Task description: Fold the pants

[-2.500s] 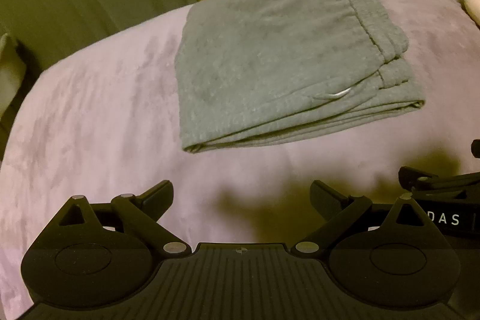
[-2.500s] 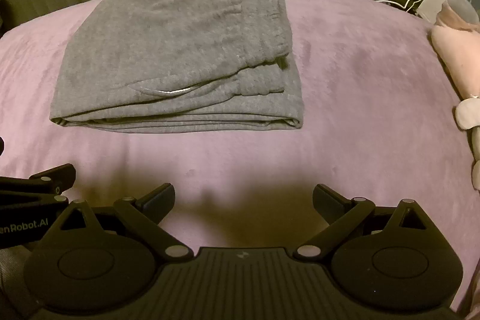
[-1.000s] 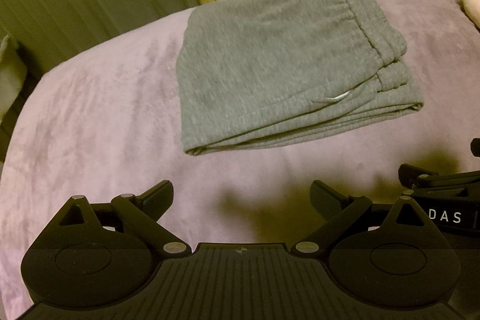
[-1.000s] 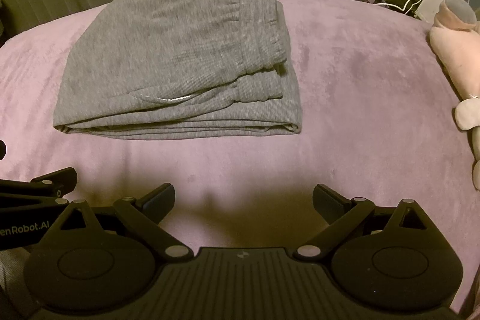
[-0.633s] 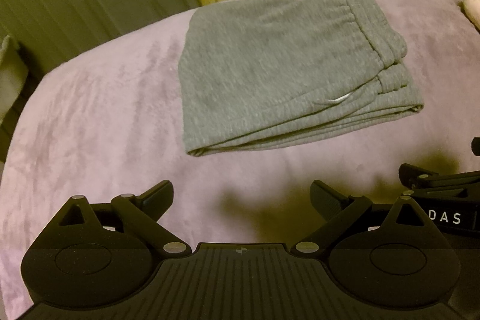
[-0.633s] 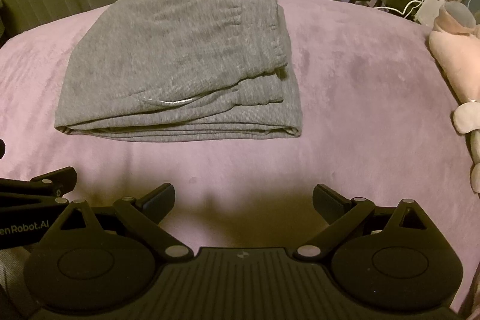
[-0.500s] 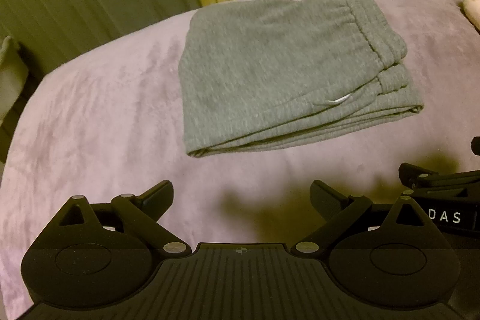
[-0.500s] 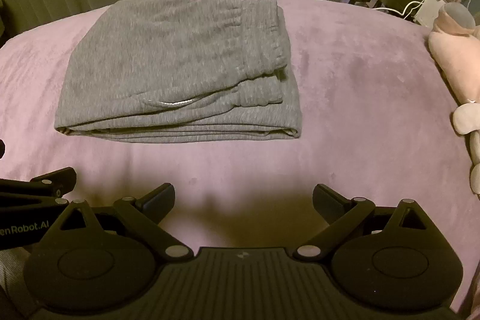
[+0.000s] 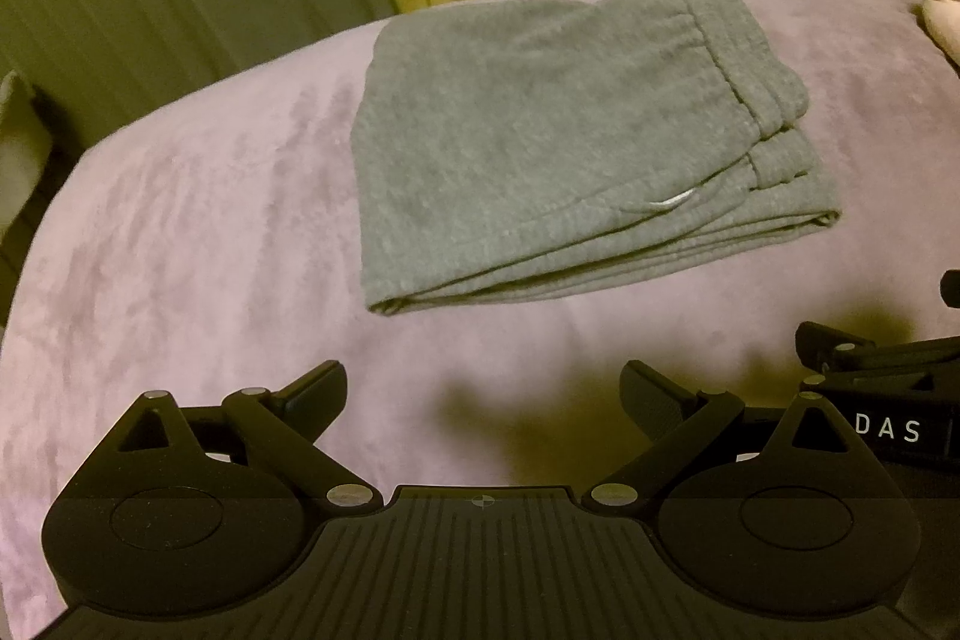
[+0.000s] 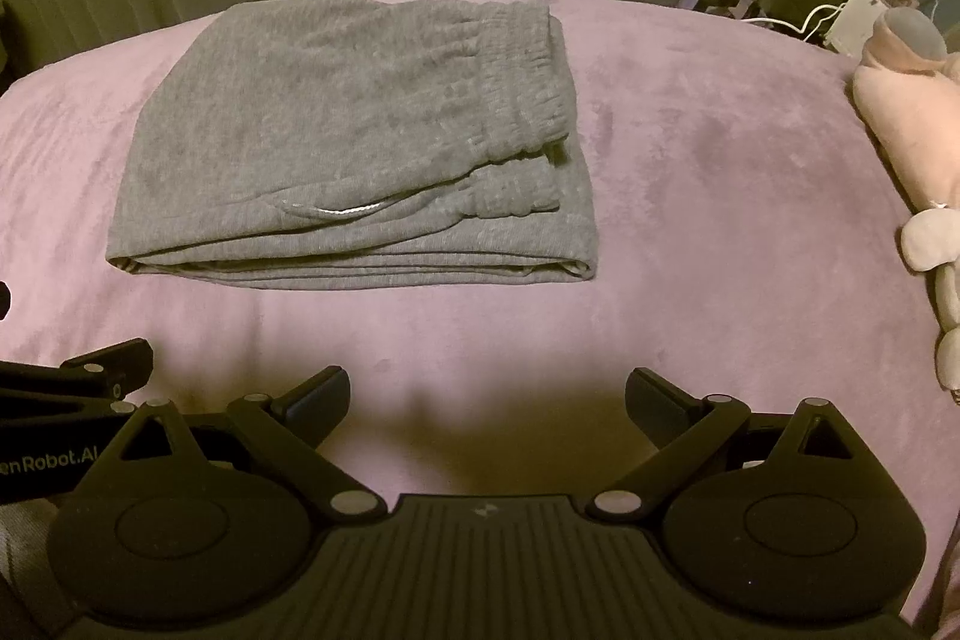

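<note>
Pants (image 10: 354,148) folded on bed (image 10: 690,196), apparently untouched, ahead of both wide-spread claws (image 9: 483,394) (image 10: 487,397).

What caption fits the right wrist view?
Folded grey sweatpants lie on a pink blanket; the open right gripper hovers short of them, holding nothing.

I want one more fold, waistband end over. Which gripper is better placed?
Right, probably. The right gripper sits open nearer the waistband end of the pants; the left gripper faces the opposite end.
</note>
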